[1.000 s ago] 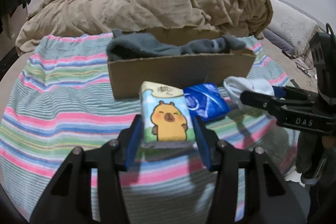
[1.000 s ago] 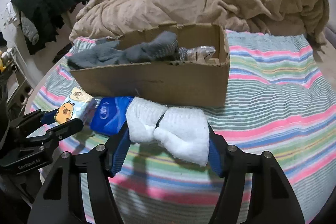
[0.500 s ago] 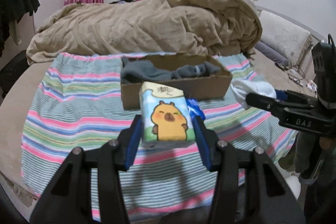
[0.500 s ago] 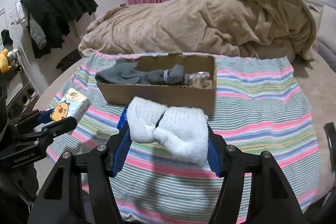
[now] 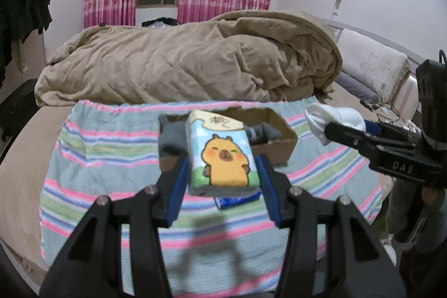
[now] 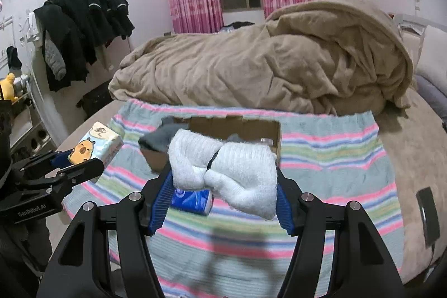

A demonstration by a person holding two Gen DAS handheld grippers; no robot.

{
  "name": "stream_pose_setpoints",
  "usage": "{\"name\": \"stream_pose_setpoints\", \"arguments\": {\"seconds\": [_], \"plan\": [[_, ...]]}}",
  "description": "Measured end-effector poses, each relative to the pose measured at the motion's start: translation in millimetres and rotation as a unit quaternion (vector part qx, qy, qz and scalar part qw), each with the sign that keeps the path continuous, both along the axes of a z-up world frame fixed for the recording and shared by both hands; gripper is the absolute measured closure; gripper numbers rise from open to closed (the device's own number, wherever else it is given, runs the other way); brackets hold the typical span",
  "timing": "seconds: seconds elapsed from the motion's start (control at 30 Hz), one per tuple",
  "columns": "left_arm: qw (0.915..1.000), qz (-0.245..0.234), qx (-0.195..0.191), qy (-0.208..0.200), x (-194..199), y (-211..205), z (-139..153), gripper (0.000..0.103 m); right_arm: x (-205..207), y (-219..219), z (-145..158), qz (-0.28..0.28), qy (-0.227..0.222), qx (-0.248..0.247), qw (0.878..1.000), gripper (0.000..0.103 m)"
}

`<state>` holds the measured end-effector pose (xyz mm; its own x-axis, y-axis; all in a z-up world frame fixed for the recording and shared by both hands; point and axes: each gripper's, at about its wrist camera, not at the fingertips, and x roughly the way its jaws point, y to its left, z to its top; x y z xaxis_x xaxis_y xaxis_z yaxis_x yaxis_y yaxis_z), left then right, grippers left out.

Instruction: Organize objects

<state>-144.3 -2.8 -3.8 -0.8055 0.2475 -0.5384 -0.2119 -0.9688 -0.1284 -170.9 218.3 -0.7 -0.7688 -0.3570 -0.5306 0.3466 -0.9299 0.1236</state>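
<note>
Left gripper (image 5: 222, 172) clamped on capybara tissue pack (image 5: 220, 155), held aloft over striped blanket (image 5: 106, 152). Right gripper (image 6: 220, 180) pinching white socks (image 6: 223, 164), likewise raised above blanket. Cardboard box (image 6: 245, 127) lying beyond both, holding grey sock (image 6: 160, 137). Blue tissue pack (image 6: 192, 198) flat on blanket just in front of box. Tan duvet (image 6: 265, 66) heaped behind.

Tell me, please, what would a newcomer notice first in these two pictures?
Probably the tissue pack with its yellow cartoon animal, clamped in the left gripper, and the white socks bunched in the right gripper. Behind them a cardboard box sits on the striped blanket.
</note>
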Motion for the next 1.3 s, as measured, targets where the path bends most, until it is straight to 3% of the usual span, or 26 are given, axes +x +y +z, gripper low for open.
{"name": "stream_pose_setpoints", "arguments": {"seconds": [0.23, 0.5, 0.9, 1.3], "plan": [[1.0, -0.002, 0.002, 0.006, -33, 4, 8, 0.053, -26, -8, 8, 0.005, 0.016, 0.004, 1.0, 0.037], [1.0, -0.001, 0.003, -0.007, -77, 5, -7, 0.053, -67, -14, 1, 0.005, 0.012, 0.005, 1.0, 0.037], [0.9993, 0.001, 0.006, -0.038, -138, -2, -42, 0.054, -126, -27, -32, 0.008, -0.019, 0.005, 1.0, 0.037], [0.9982, 0.016, 0.011, -0.058, -153, -24, -63, 0.053, -169, -61, -80, 0.02, -0.067, 0.023, 0.997, 0.034]]}}
